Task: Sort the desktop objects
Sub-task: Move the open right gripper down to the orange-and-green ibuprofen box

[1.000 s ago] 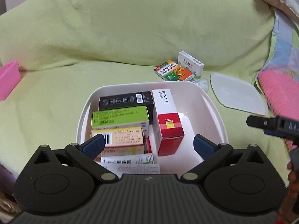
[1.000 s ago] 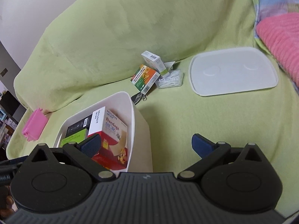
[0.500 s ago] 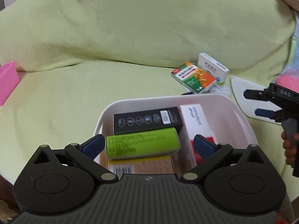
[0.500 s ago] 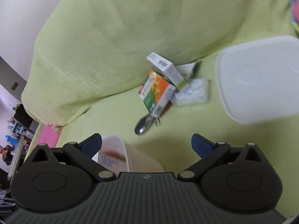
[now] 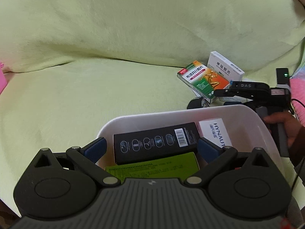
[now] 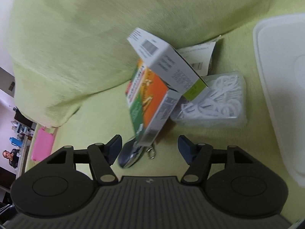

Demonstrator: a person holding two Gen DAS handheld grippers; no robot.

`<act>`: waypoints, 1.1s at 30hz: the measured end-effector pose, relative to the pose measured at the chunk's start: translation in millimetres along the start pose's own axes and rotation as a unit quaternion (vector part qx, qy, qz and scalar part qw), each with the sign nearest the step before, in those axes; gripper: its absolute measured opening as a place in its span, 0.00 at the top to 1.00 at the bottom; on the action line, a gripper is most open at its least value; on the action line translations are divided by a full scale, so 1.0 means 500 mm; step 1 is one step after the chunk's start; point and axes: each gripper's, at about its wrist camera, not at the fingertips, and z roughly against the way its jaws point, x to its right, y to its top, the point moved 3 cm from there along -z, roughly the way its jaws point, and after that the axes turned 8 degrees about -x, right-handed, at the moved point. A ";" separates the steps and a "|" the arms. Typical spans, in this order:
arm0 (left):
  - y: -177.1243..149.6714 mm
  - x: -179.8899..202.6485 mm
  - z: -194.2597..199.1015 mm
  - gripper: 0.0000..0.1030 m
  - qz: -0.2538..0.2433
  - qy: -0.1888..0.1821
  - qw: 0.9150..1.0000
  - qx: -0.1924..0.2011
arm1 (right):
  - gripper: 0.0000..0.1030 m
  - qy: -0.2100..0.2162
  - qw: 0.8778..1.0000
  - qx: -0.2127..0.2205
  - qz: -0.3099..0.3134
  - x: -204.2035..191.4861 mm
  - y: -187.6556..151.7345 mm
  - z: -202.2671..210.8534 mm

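Home living room, green-covered sofa, pink blanket

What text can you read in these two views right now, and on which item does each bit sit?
"HYNAUT": white box in the bin.
"DAS": right gripper.
"布洛芬分散片": green-and-orange box.
"甲钴胺片": white-and-blue box.
Black box: barcode and icons only.
Lime-green box: print too small.
Right wrist view: all box print blurred.
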 end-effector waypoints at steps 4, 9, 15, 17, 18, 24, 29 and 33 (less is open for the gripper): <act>0.002 -0.002 -0.008 0.02 0.000 0.000 1.000 -0.002 | 0.49 0.004 1.000 0.010 -0.005 0.005 0.017 -0.022; 0.000 0.002 -0.009 0.02 0.001 -0.001 1.000 -0.007 | 0.75 -0.026 0.998 0.026 0.060 -0.027 0.018 -0.021; -0.011 0.004 0.004 0.02 0.002 0.004 1.000 -0.005 | 0.79 -0.107 0.975 0.060 0.185 -0.074 -0.039 0.050; -0.014 0.006 0.010 0.02 0.006 -0.002 1.000 -0.005 | 0.79 -0.125 0.970 0.061 0.199 -0.069 -0.068 0.081; -0.015 0.007 0.013 0.02 0.008 -0.005 1.000 -0.004 | 0.79 -0.132 0.968 0.058 0.204 -0.063 -0.085 0.099; -0.027 0.034 0.030 0.02 -0.003 -0.018 1.000 -0.003 | 0.76 -0.163 0.951 0.013 0.261 -0.029 -0.181 0.168; -0.034 0.056 0.031 0.02 -0.013 -0.020 1.000 -0.008 | 0.40 -0.185 0.935 -0.008 0.303 -0.024 -0.185 0.190; -0.033 0.063 0.034 0.02 -0.017 -0.019 1.000 -0.007 | 0.24 -0.195 0.945 0.012 0.262 -0.008 -0.113 0.201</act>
